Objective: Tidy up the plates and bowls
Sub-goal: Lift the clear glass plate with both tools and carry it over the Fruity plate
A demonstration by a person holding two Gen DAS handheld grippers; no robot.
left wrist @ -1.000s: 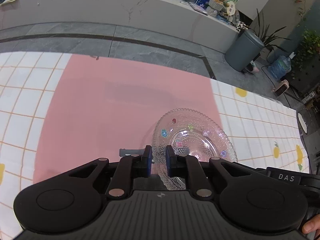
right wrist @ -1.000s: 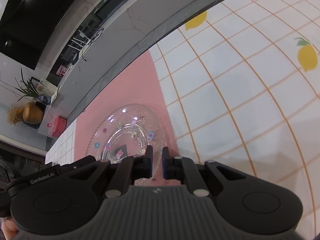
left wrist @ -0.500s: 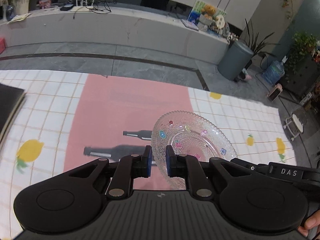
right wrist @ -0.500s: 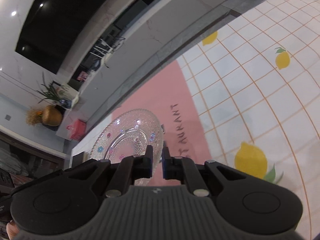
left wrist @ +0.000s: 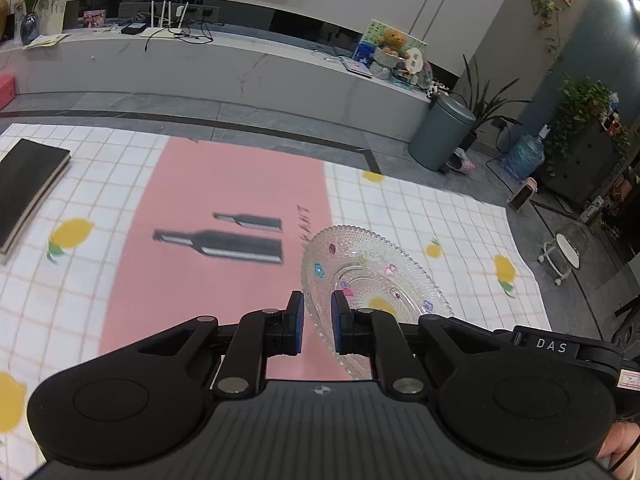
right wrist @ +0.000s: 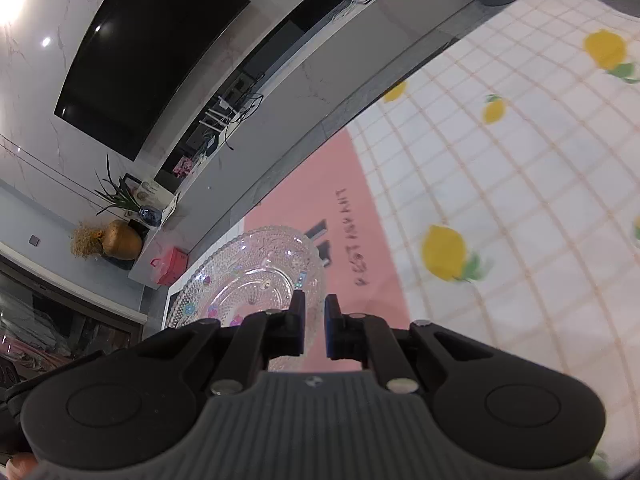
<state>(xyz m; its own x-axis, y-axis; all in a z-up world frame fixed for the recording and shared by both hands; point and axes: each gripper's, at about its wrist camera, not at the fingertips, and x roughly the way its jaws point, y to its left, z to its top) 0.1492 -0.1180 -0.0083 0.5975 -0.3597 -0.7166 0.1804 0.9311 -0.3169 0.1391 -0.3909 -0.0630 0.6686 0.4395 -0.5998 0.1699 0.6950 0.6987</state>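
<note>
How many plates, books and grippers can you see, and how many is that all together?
Glass plate: 1
Black book: 1
Grippers: 2, the left gripper and the right gripper
Total: 4

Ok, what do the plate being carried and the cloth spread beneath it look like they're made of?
Plate: looks like clear pressed glass, glossy. The cloth's pink and lemons show through it, and it has a beaded texture, a scalloped rim and small coloured flower motifs. Clear plastic can't be excluded.
Cloth: seems a thin matte printed sheet, fabric or vinyl, with an orange grid, lemons and a pink panel.
</note>
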